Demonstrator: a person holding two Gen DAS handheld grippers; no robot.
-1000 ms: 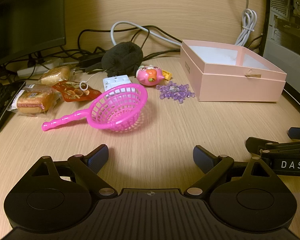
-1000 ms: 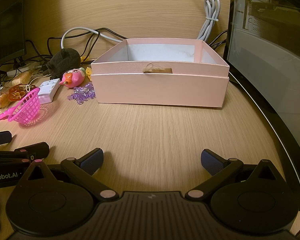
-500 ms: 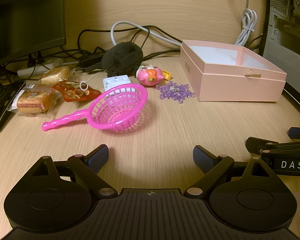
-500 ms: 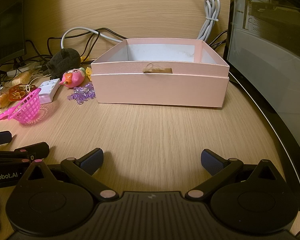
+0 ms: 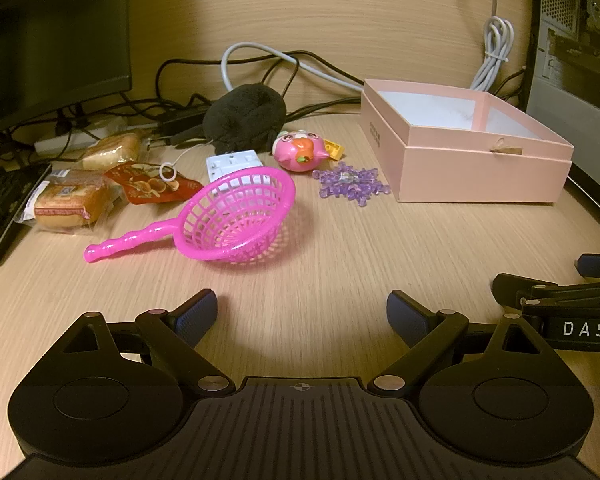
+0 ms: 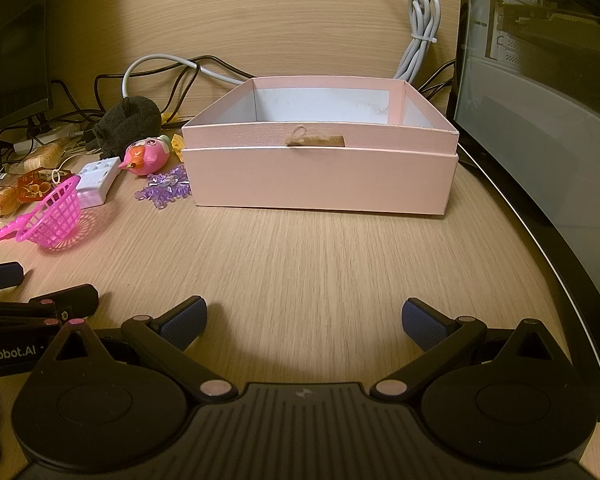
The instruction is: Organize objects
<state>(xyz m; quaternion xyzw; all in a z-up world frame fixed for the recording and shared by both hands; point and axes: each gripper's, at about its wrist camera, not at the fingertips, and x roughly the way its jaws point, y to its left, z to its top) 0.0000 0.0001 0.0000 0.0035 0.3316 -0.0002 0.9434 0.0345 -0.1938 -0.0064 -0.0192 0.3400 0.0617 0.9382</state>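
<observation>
An open pink box (image 5: 480, 164) (image 6: 320, 180) stands on the wooden desk, nothing visible inside. Left of it lie a purple snowflake (image 5: 352, 184) (image 6: 166, 190), a pink round toy (image 5: 300, 152) (image 6: 146, 156), a white plug adapter (image 5: 232, 164) (image 6: 96, 180), a pink plastic strainer (image 5: 228, 216) (image 6: 52, 220), a black plush (image 5: 246, 118) (image 6: 128, 122) and wrapped snacks (image 5: 68, 204). My left gripper (image 5: 302, 316) is open, low over the desk, short of the strainer. My right gripper (image 6: 304, 318) is open, facing the box, with bare desk between its fingers.
A monitor (image 5: 52, 40) and keyboard (image 5: 0, 204) sit at the left. Cables (image 5: 268, 64) run along the back wall. A computer case (image 6: 540, 100) blocks the right side. The desk edge curves at the right (image 6: 560, 280).
</observation>
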